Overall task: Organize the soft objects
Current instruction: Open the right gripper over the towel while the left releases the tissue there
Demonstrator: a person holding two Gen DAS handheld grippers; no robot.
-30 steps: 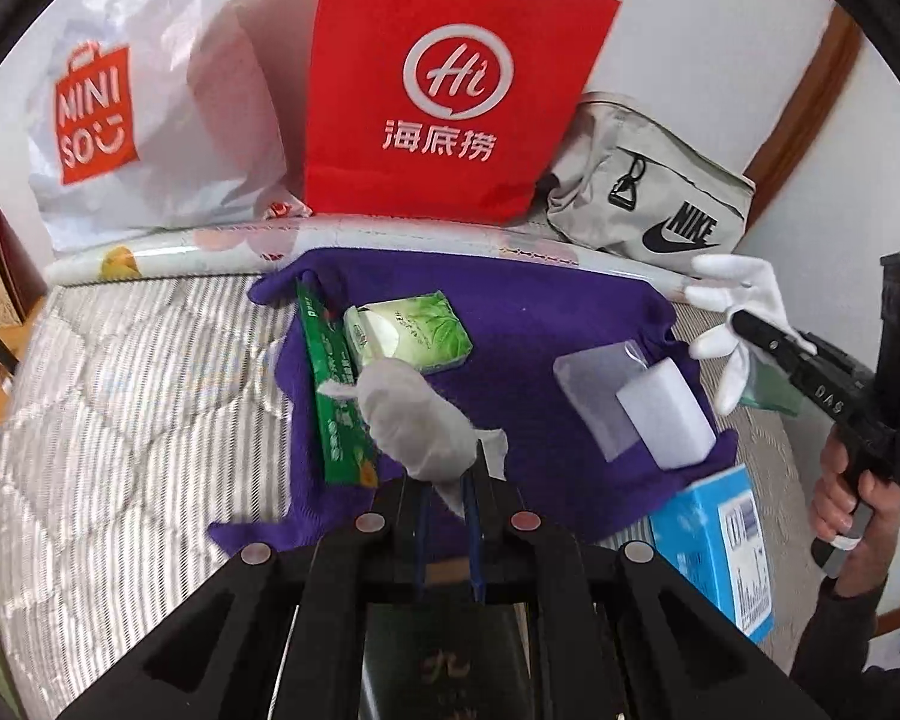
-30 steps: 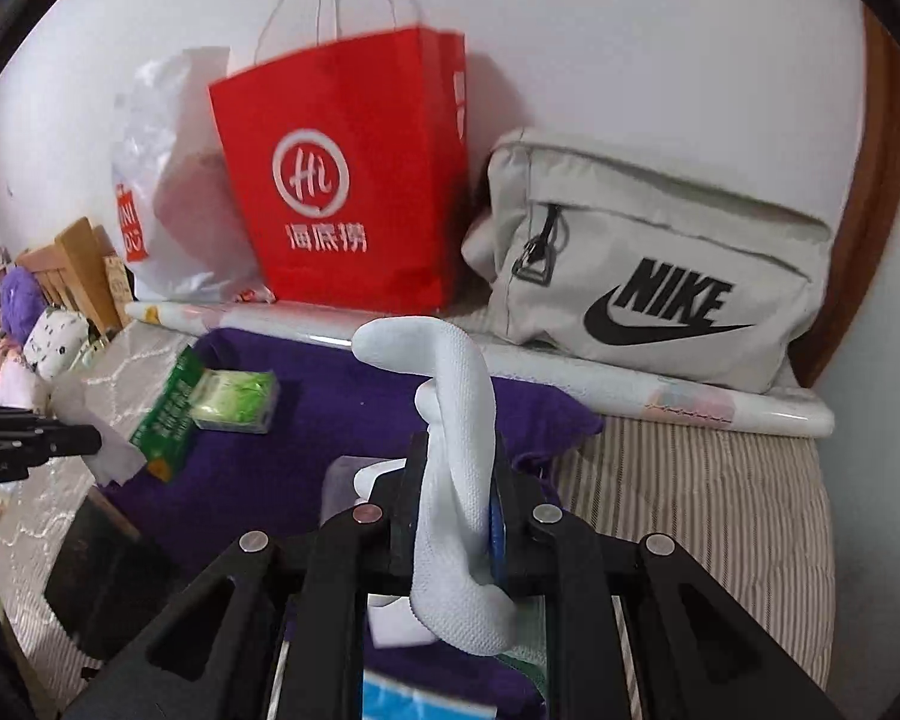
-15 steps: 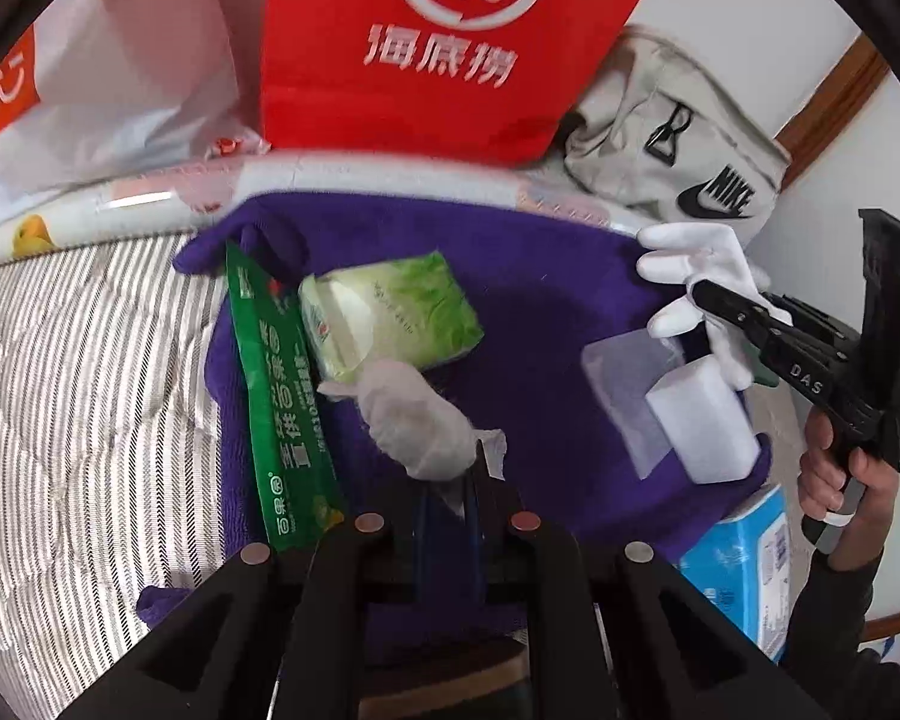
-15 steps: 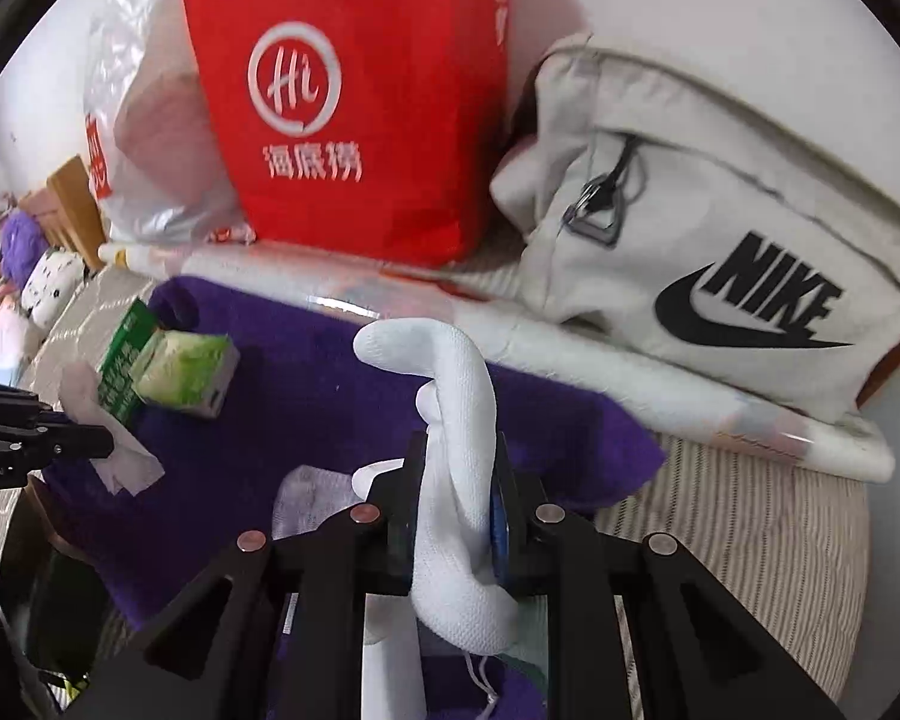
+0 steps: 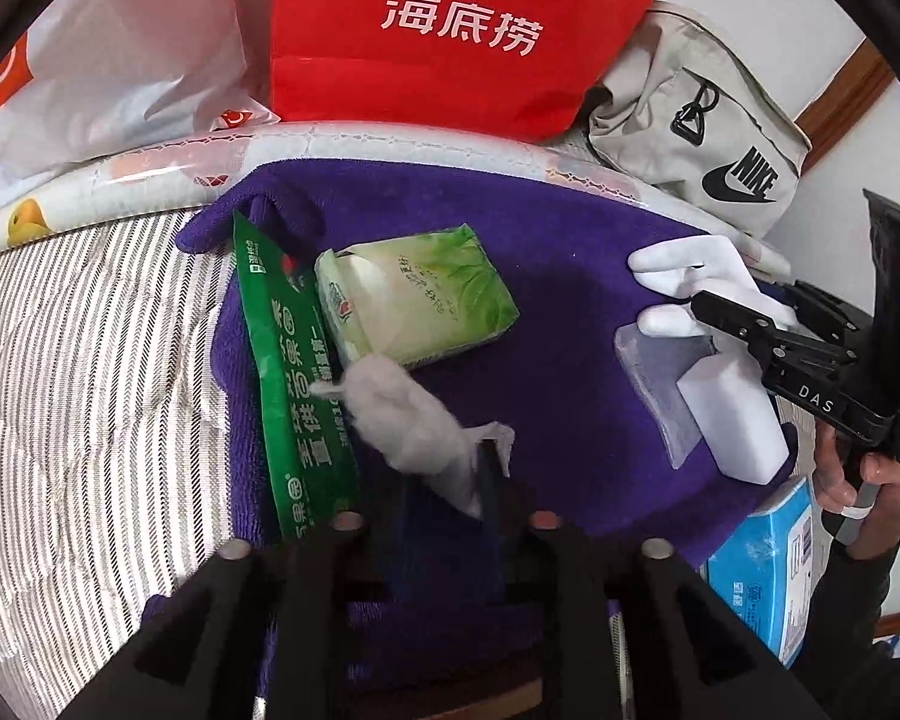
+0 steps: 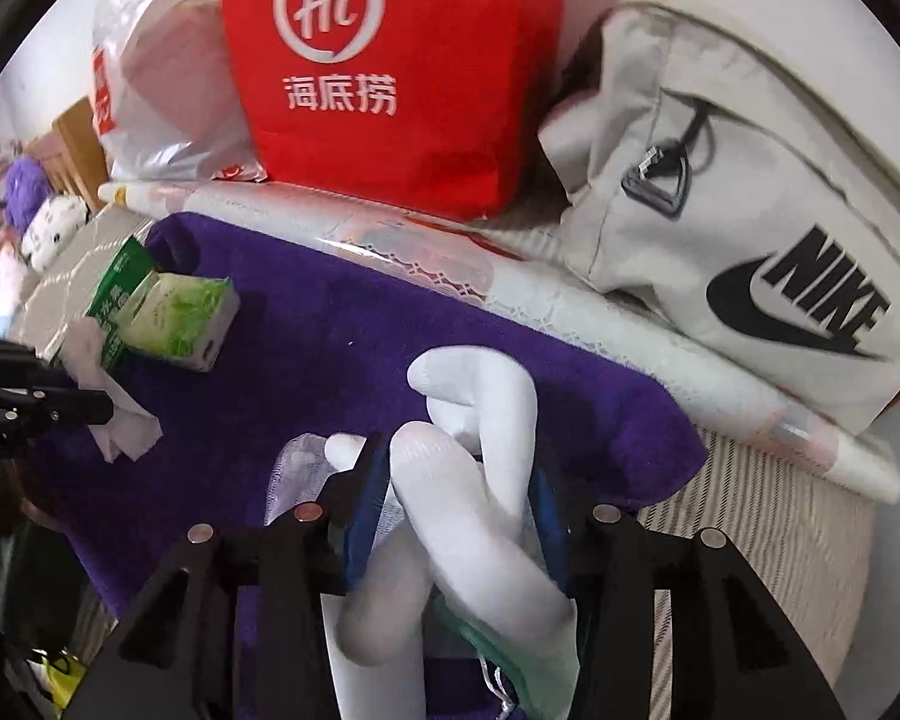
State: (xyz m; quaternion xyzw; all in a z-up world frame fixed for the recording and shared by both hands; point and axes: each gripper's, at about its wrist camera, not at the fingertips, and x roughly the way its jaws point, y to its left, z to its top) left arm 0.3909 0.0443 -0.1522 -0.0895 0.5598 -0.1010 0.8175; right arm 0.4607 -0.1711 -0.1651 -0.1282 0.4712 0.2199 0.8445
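A purple towel [image 5: 570, 324] lies spread on the bed. My left gripper [image 5: 450, 480] has its jaws parted around a crumpled white tissue [image 5: 414, 420] that rests low over the towel beside a green sachet [image 5: 288, 372] and a green tissue pack [image 5: 414, 294]. My right gripper [image 6: 456, 492] has its jaws spread wide, with a white glove [image 6: 480, 480] lying loose between them over the towel [image 6: 330, 360]. The glove [image 5: 696, 276] and the right gripper [image 5: 750, 324] also show in the left wrist view, beside a white sponge block [image 5: 732, 414].
A red paper bag [image 5: 462, 30], a white plastic bag [image 5: 108, 78] and a grey Nike bag [image 5: 702, 126] stand along the wall behind a rolled mat [image 5: 390, 144]. A blue tissue pack [image 5: 768, 564] lies at the towel's right. Striped mattress [image 5: 90, 372] lies to the left.
Both grippers moved forward and down toward the towel. The right jaws opened from their grip on the glove. The left jaws parted and the tissue slumped onto the towel.
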